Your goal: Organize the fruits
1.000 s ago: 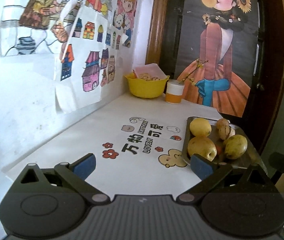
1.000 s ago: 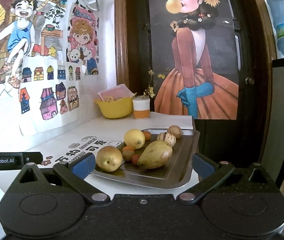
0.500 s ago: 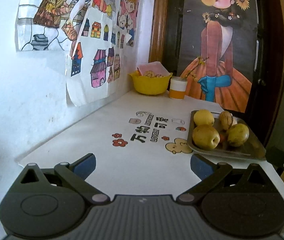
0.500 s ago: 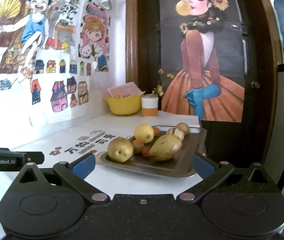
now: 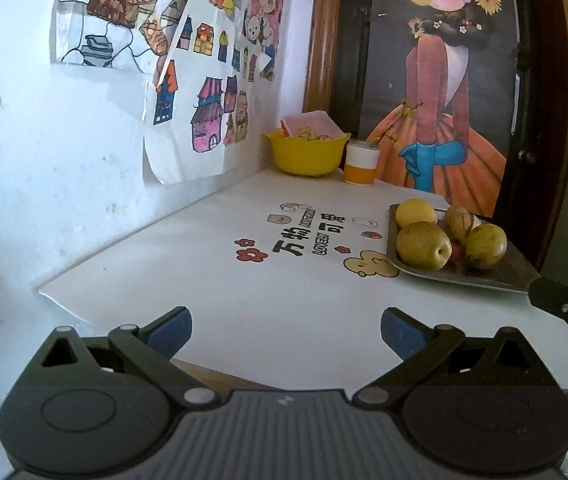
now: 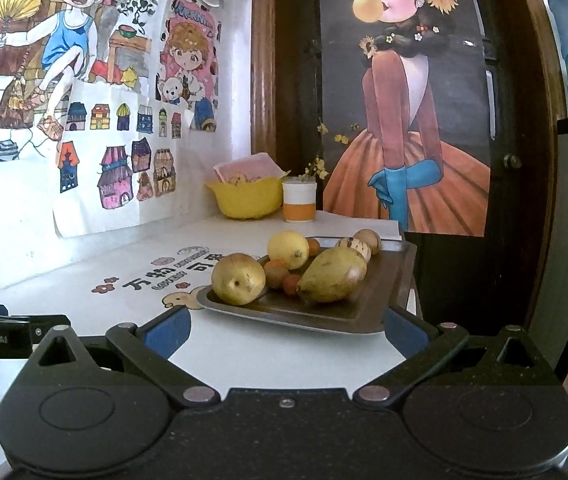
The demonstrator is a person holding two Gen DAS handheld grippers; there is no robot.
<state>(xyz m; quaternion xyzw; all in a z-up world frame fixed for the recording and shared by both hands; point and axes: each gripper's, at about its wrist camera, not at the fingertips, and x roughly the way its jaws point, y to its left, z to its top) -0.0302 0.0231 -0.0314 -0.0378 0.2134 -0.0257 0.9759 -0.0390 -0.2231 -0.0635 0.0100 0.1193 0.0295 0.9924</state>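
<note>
Right wrist view shows the right gripper (image 6: 287, 330) with jaws wide and holding nothing, facing the metal tray (image 6: 367, 304) at the right side of the table (image 6: 84, 280). All fruit sits on that tray: a round yellow-brown pear (image 6: 238, 278) at the near left corner, a lemon (image 6: 287, 249) behind it, a long greenish pear (image 6: 331, 275) to the right, small orange fruits (image 6: 276, 274) between them, and striped fruits (image 6: 355, 247) at the back. Left wrist view shows the left gripper (image 5: 285, 334) likewise wide and empty, low over the near table edge, with the tray (image 5: 483, 278) well off to its right. Judgement: nothing appears sorted; the whole task seems to lie ahead. The yellow bowl (image 6: 246, 199) and orange-banded cup (image 6: 299, 199) stand in the far corner, well apart from the tray. Open room is ample over the printed white surface left of the tray. The tray's right side lies near the table's right edge, and the wall bounds the left; a careless push could send the tray off.
</note>
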